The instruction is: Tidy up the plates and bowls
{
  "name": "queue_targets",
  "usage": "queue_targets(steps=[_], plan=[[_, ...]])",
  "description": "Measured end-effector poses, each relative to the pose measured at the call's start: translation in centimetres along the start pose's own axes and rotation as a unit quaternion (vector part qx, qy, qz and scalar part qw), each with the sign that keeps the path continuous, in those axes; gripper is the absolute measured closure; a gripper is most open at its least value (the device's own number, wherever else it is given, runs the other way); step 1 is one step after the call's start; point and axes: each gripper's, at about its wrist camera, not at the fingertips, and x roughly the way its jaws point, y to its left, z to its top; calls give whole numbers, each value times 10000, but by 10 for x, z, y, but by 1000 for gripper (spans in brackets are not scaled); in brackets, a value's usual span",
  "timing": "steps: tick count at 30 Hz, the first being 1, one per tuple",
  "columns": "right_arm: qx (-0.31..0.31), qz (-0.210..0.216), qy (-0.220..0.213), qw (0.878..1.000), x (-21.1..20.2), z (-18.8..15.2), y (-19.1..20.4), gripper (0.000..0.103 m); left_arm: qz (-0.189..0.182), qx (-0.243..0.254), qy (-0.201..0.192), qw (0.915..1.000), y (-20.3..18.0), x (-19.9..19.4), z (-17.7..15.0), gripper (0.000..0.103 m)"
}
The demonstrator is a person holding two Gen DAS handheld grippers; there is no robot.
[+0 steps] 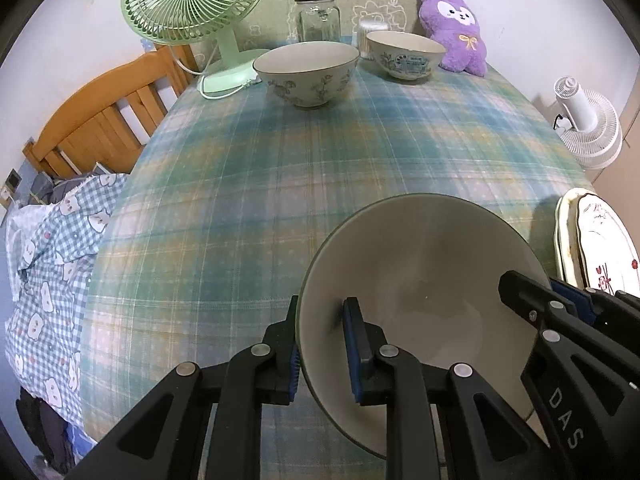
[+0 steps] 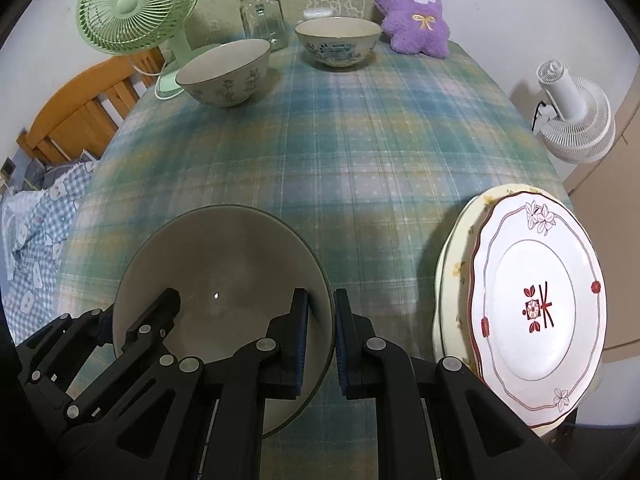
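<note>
Two tongs hold one big plain bowl (image 1: 420, 280) low in both pictures: the left tongs (image 1: 326, 344) pinch its left rim and the right tongs (image 2: 320, 340) pinch its right rim, both squeezed tight. Keep both sides level and move them together, so the bowl does not tip or slip. I think it belongs with the flowered bowl (image 1: 307, 73) and the blue-picture bowl (image 1: 405, 53) at the top of the worktop (image 1: 320, 168), away from the stacked plates (image 2: 536, 312) at the right.

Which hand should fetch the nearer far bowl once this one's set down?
Left, probably. The floral bowl sits toward the table's left side. The plate stack lies beside the right gripper. Both grippers currently clamp the held bowl, left gripper included.
</note>
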Motion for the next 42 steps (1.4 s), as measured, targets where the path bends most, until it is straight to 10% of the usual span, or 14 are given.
queue_targets(steps=[9,14,31,42], plan=[[104,400,351,9985,-3,9,-9,82,-112,-86,106,9998,-1,-11,6,34],[10,445,98,9990,-27,16,-13,40,-111,-228,-24,9997,5,-33,16,21],[-378,640,-804,9940,-110,85,3,36,12,-326,-645,9974,16,-103,92,7],[-197,476,-1011,9935,-90,162,25,24,-171,-496,-594,9969,44,-73,161,8]])
